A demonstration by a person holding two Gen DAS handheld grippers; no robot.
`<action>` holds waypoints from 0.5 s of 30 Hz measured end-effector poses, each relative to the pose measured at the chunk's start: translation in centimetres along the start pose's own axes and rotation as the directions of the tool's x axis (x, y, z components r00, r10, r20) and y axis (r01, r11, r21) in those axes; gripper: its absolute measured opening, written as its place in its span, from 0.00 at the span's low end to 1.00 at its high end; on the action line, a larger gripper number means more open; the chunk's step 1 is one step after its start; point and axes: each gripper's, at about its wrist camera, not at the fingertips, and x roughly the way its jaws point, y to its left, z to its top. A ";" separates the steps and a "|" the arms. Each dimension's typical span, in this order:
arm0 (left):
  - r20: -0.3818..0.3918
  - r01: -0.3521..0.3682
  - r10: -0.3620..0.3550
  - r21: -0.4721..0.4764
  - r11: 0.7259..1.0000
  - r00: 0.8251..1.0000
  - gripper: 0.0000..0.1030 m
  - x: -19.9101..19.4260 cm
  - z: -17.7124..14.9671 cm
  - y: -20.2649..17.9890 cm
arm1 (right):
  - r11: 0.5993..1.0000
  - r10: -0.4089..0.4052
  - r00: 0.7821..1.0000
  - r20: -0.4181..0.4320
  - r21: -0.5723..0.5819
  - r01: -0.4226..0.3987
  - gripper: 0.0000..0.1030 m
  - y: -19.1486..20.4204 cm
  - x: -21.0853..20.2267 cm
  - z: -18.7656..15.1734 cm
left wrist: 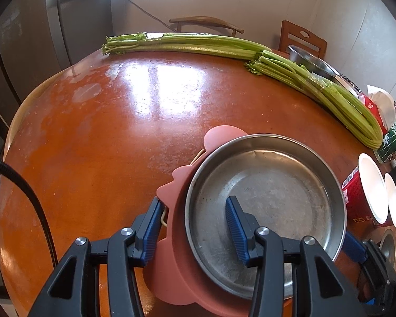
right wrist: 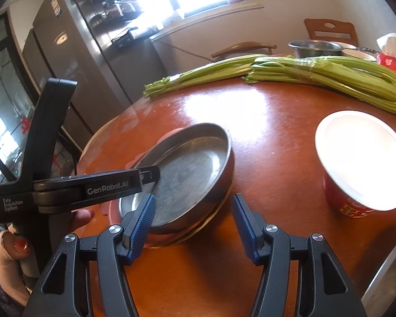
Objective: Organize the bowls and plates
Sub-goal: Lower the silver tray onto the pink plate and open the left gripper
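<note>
A steel plate (left wrist: 272, 185) lies stacked on a pink scalloped plate (left wrist: 171, 185) on the orange-brown round table (left wrist: 105, 132). My left gripper (left wrist: 194, 212) is open, straddling the near left rims of the stack, one finger (left wrist: 236, 227) inside the steel plate. In the right wrist view the steel plate (right wrist: 192, 169) sits at centre left. My right gripper (right wrist: 194, 210) is open, straddling its near right rim, with one finger (right wrist: 142, 219) over the plate. The left gripper's body (right wrist: 92, 187) reaches in from the left.
Two long celery bunches (left wrist: 316, 87) lie across the far side of the table. A steel bowl (left wrist: 309, 60) stands behind them. Red paper cups (left wrist: 364, 192) lie on the right, also seen in the right wrist view (right wrist: 356, 163). Chairs and a fridge stand beyond the table.
</note>
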 end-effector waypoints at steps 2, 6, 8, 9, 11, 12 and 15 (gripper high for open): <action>0.003 -0.003 0.003 0.001 1.000 1.000 0.47 0.0 0.0 0.0 | 1.000 0.001 1.000 0.015 0.009 -0.002 0.60 0.0 -0.1 0.1; 0.006 0.003 -0.003 -0.001 1.000 1.000 0.47 -0.2 0.0 0.2 | 1.000 -0.001 1.000 0.029 0.004 0.001 0.60 0.1 -0.1 0.4; 0.010 0.006 -0.006 -0.007 1.000 1.000 0.47 -0.3 0.0 0.3 | 1.000 -0.001 1.000 0.029 0.006 0.000 0.60 0.0 0.0 0.5; 0.012 0.006 -0.006 -0.010 1.000 1.000 0.47 -0.3 0.0 0.5 | 1.000 -0.002 1.000 0.029 0.008 0.001 0.61 0.0 0.0 0.6; 0.014 0.002 -0.002 -0.021 1.000 1.000 0.47 -0.4 0.0 0.7 | 1.000 -0.004 1.000 0.028 0.009 0.004 0.61 0.0 0.1 0.5; 0.014 0.004 -0.003 -0.025 1.000 1.000 0.47 -0.5 0.0 0.9 | 1.000 -0.002 1.000 0.026 0.010 0.001 0.61 -0.1 0.2 0.5; 0.021 0.007 -0.006 -0.038 0.999 1.000 0.47 -0.7 0.0 1.2 | 1.000 -0.005 0.999 0.031 0.002 0.005 0.61 0.1 0.1 0.5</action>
